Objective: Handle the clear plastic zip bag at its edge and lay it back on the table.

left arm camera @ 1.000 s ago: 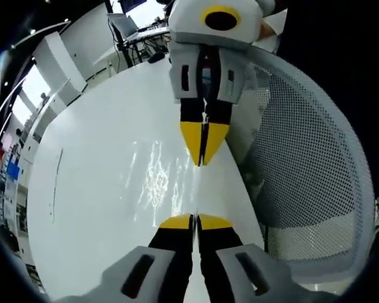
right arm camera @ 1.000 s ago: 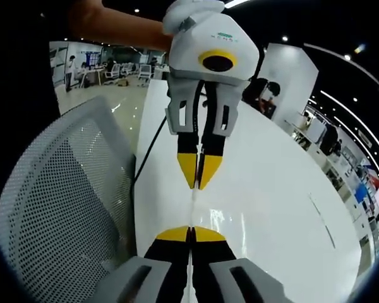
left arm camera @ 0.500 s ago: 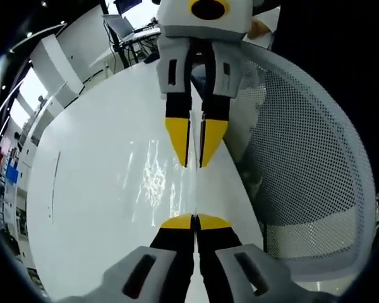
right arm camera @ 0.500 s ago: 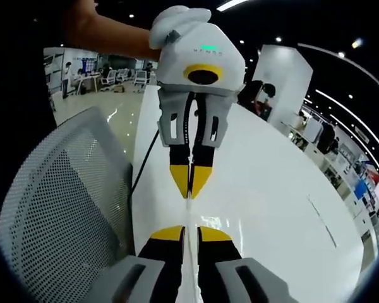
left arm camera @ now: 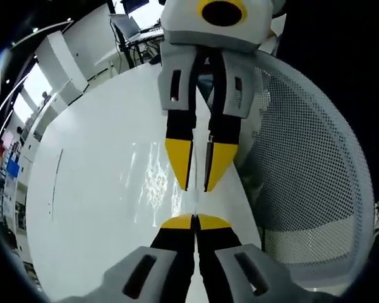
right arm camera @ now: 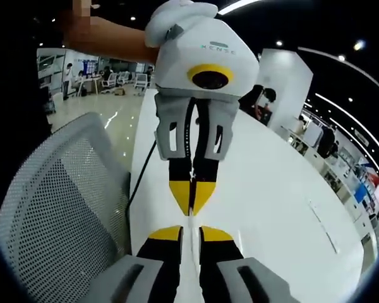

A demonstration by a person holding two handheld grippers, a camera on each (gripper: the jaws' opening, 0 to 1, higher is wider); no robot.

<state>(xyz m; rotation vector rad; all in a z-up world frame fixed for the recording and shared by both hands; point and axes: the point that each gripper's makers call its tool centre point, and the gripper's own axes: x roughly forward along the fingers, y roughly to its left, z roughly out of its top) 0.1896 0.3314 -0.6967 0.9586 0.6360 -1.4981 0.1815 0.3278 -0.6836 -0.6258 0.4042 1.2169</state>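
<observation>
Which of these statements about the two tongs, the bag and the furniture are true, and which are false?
1. The left tongs are shut on the edge of the bag. True.
2. The right tongs are clamped tight. False: their jaws stand apart.
3. A mesh chair stands beside the table. True.
4. The table is dark wood. False: it is white and glossy.
</observation>
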